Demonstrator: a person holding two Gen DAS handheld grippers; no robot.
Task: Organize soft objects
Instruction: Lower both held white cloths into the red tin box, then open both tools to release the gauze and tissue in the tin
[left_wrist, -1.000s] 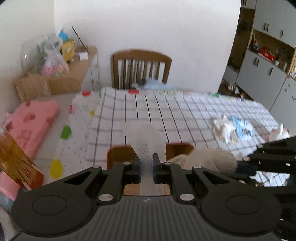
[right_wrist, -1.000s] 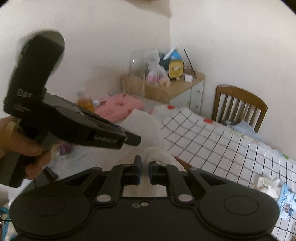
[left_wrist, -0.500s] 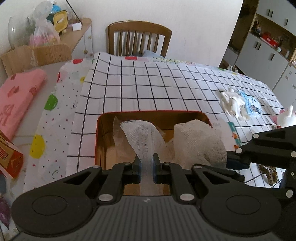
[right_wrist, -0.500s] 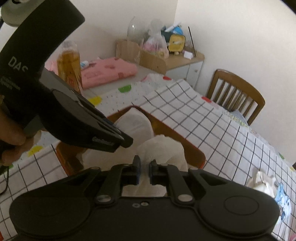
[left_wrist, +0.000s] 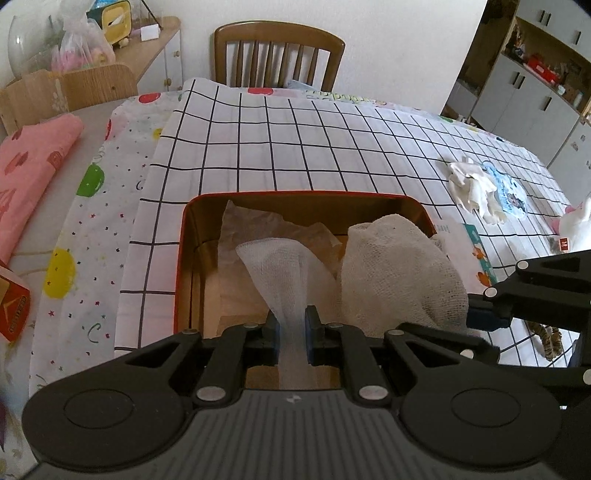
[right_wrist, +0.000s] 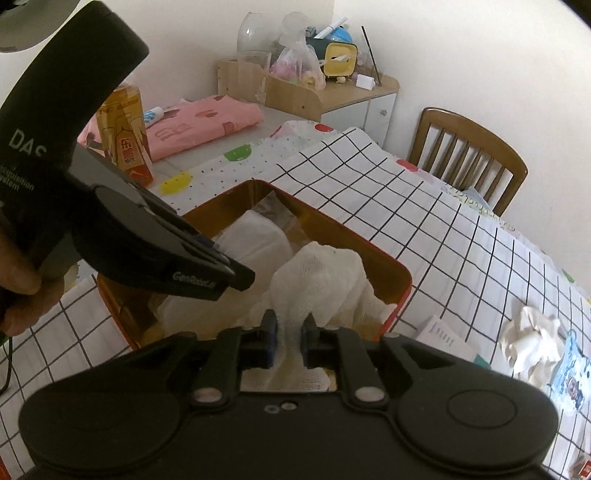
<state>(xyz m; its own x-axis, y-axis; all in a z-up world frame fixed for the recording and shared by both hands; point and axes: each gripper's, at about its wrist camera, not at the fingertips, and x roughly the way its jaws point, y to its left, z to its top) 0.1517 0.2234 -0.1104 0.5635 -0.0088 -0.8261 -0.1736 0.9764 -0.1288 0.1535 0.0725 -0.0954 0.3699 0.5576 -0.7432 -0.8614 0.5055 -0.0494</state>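
We hold a gauze cloth (left_wrist: 284, 266) in the left gripper (left_wrist: 291, 332) and a white towel (right_wrist: 317, 273) in the right gripper (right_wrist: 288, 332), whose jaws have just been easing, over the red tin (left_wrist: 181, 258) on the desk, where a snagged release could drag either cloth out.

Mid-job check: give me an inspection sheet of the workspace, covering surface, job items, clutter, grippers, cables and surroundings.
Surface: table under a checked cloth, over a dotted cloth.
Job's things: open red tin with paper inside; a gauze cloth and a towel hang into it.
Clutter: white rag and blue pouch on the checks; pink towel; drink carton.
Grippers: left gripper shut on the gauze cloth; right gripper on the towel, jaws just easing open, towel between them.
Cables: a thin dark cord below the hand.
Surroundings: wooden chair, side cabinet, grey cupboards.
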